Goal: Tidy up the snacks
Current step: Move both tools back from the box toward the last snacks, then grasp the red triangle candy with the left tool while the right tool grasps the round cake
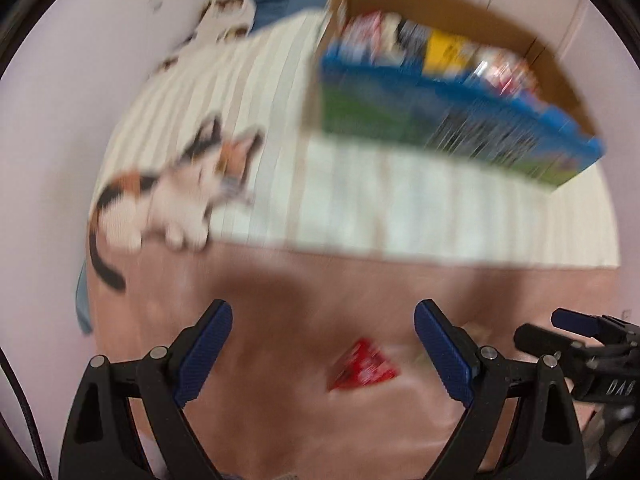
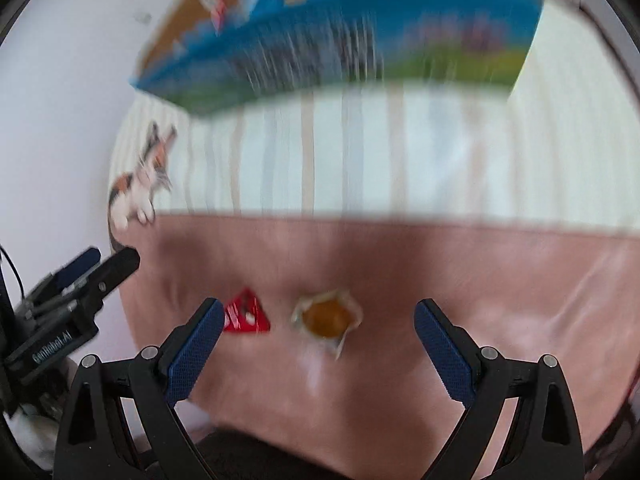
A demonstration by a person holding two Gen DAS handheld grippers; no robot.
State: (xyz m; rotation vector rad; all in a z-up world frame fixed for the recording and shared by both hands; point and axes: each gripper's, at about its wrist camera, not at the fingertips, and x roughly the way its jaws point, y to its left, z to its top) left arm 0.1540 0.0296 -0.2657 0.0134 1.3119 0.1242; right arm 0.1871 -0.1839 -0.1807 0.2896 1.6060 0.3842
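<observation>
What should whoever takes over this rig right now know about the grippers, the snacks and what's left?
Left gripper: open, empty, above the red triangular packet.
Right gripper: open, empty, over the clear-wrapped orange snack.
Both snacks lie loose, side by side, on the pink cloth.
The cardboard box behind them on the striped cloth already holds several packets.
Left to do: box these two.

Right gripper (image 2: pixel 316 312), jaws wide apart, frames a wrapped orange snack (image 2: pixel 327 317) beside a red packet (image 2: pixel 245 312).
</observation>
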